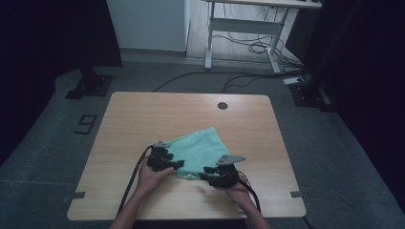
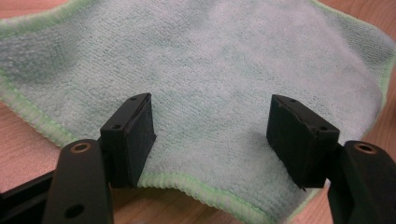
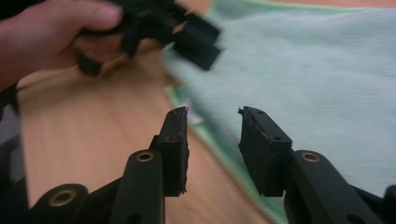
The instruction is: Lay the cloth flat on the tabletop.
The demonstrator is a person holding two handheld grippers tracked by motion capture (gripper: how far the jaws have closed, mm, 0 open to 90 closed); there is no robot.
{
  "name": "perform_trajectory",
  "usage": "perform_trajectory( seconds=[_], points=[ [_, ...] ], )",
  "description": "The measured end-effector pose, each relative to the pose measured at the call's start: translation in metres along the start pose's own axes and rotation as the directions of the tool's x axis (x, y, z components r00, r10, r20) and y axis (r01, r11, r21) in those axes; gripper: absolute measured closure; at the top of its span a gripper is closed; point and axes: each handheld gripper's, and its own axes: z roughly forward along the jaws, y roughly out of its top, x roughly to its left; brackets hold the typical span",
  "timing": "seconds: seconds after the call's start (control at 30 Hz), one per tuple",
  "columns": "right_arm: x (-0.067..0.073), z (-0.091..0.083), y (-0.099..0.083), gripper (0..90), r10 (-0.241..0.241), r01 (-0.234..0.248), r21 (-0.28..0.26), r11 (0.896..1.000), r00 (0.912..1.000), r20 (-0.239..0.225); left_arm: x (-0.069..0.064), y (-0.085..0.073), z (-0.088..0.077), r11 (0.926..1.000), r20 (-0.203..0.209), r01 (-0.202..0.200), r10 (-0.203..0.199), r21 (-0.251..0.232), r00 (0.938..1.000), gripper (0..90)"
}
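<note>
Both my hands low and close together, a gripper in each.

My left gripper (image 2: 212,135) holds its jaws spread wide with nothing pinched; my right gripper (image 3: 212,140) shows a narrower gap, empty too. Forearms come in side by side, wrists angled inward.

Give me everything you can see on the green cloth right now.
The green cloth is a pale mint terry towel with a brighter green stitched hem. It lies flat on the wooden table, roughly triangular, apparently folded. The left gripper hangs open over its near edge; the right gripper is open beside its hem. A small white tag shows there.
</note>
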Motion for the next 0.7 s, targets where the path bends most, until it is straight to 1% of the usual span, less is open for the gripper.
perform_trajectory(
  seconds=[0.1, 0.2, 0.27, 0.33, 0.43, 0.53, 0.63, 0.7],
  points=[
    [0.010, 0.008, -0.003, 63.3, -0.036, 0.037, 0.023, 0.999, 0.9986, -0.039, 0.001, 0.002, 0.001, 1.0000, -0.003, 0.000, 0.000, 0.003, 1.0000, 32.6],
    [0.013, 0.015, -0.005, 64.0, -0.045, 0.047, 0.047, 0.998, 0.9978, -0.048, 0.002, 0.003, 0.002, 1.0000, -0.008, 0.001, -0.001, 0.002, 1.0000, 32.9],
    [0.013, 0.020, -0.006, 63.7, -0.062, 0.063, 0.060, 0.996, 0.9979, -0.018, 0.002, 0.004, 0.002, 1.0000, -0.013, 0.000, 0.000, 0.002, 0.9999, 32.9],
    [0.012, 0.025, -0.005, 62.6, -0.067, 0.067, 0.072, 0.995, 0.9977, 0.003, 0.002, 0.004, 0.003, 1.0000, -0.013, 0.003, -0.003, -0.002, 0.9999, 33.0],
    [0.009, 0.033, -0.004, 62.3, -0.067, 0.066, 0.086, 0.994, 0.9977, 0.012, 0.002, 0.005, 0.003, 1.0000, -0.012, 0.006, -0.006, 0.001, 0.9999, 33.3],
    [0.010, 0.039, -0.004, 61.9, -0.078, 0.075, 0.101, 0.992, 0.9966, 0.025, 0.002, 0.005, 0.003, 1.0000, -0.012, 0.005, -0.005, 0.001, 0.9999, 33.3],
    [0.013, 0.043, -0.005, 62.1, -0.109, 0.104, 0.115, 0.988, 0.9934, 0.036, 0.002, 0.005, 0.003, 1.0000, -0.012, 0.005, -0.005, 0.001, 0.9999, 33.3],
    [0.015, 0.045, -0.004, 63.2, -0.119, 0.113, 0.120, 0.986, 0.9918, 0.046, 0.003, 0.005, 0.003, 1.0000, -0.011, 0.006, -0.006, 0.001, 0.9999, 33.3]
  ],
)
